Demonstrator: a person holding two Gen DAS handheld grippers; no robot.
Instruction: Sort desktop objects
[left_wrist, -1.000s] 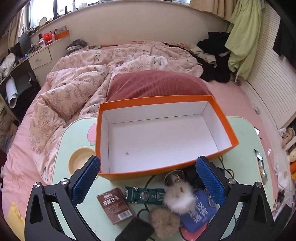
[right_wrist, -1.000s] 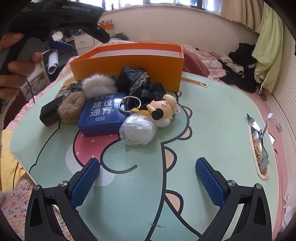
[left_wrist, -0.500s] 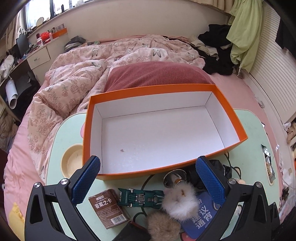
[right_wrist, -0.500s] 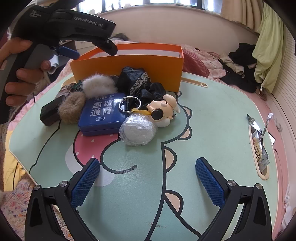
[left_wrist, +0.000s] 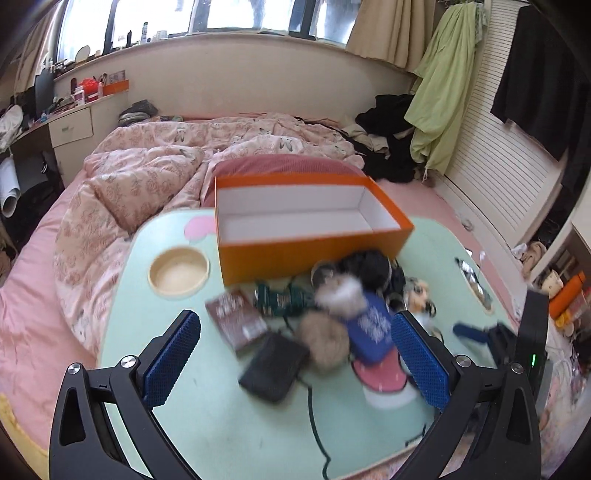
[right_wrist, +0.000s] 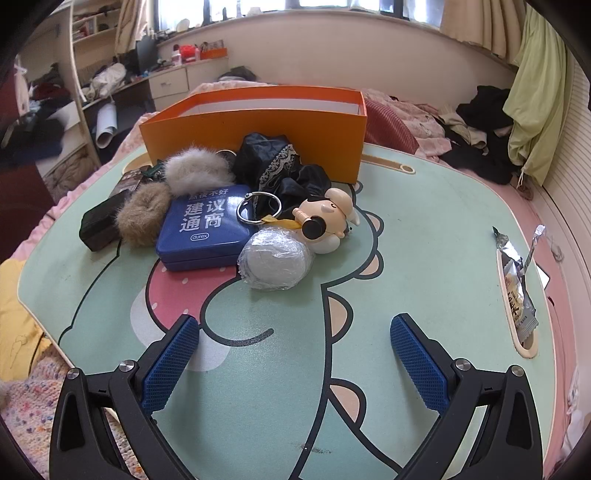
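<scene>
While level over the table (right_wrist: 424, 229), left gripper (left_wrist: 295, 354) wide, right gripper (right_wrist: 295, 354) wide, both empty

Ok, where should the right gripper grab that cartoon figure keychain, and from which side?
Probably across the figure's rounded cream head, coming from above with the right gripper wide open. The metal ring lies flat on the blue tin, too thin to pinch, and the foil-wrapped ball crowds its near side.

blur: left wrist view smears the clutter pile (left_wrist: 325, 317) | hidden: brown packet (right_wrist: 130, 181) mostly behind fur balls (right_wrist: 168, 194) | cut off: none
</scene>
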